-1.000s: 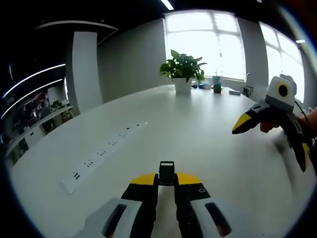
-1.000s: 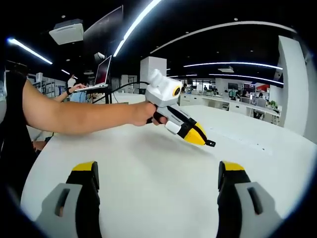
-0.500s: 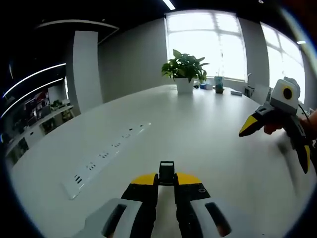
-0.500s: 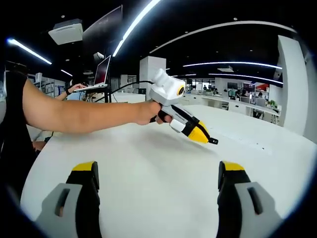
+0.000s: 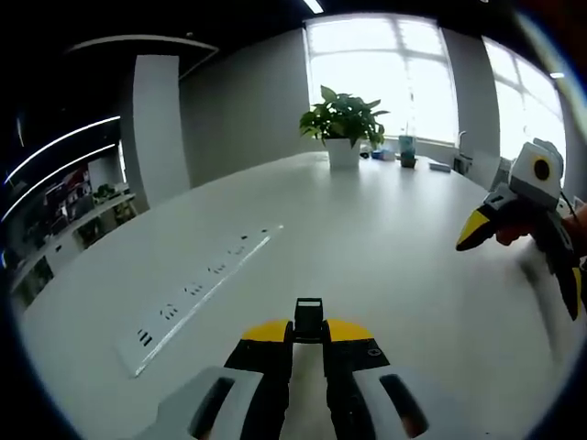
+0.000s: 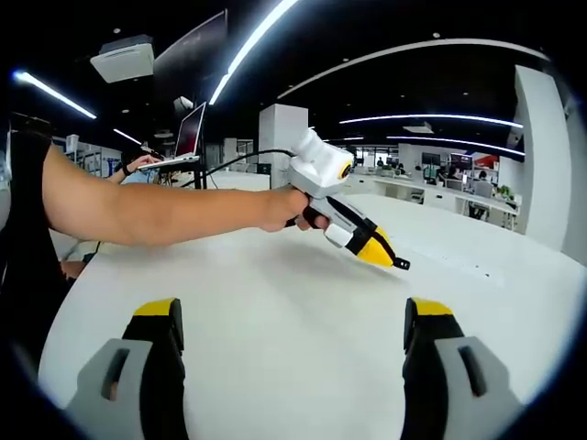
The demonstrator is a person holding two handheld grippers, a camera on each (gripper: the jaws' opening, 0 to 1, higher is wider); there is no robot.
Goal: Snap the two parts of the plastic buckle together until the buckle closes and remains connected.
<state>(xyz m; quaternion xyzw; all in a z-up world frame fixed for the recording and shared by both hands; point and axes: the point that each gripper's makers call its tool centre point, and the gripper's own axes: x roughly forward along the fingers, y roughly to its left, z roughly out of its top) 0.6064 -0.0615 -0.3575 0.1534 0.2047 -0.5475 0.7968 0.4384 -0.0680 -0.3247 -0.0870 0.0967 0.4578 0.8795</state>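
1. We work over a big white table (image 5: 394, 247) in an open office: a bright window (image 5: 381, 78) behind, a potted plant (image 5: 344, 124) at the far edge, a long power strip (image 5: 197, 293) set in the top, on the left in the left gripper view
2. Our left gripper (image 5: 308, 332) has its jaws closed on a small black buckle part (image 5: 308, 316), which sticks out forward past the yellow tips, its long axis along the jaws
3. In the right gripper view, this gripper (image 6: 381, 255) points down towards the table, the black piece (image 6: 401, 264) at its tip
4. Our right gripper (image 6: 292, 321) is wide open and holds nothing; it is well apart from the left one
5. We cannot find the second buckle part, so we judge that the right gripper must first fetch it
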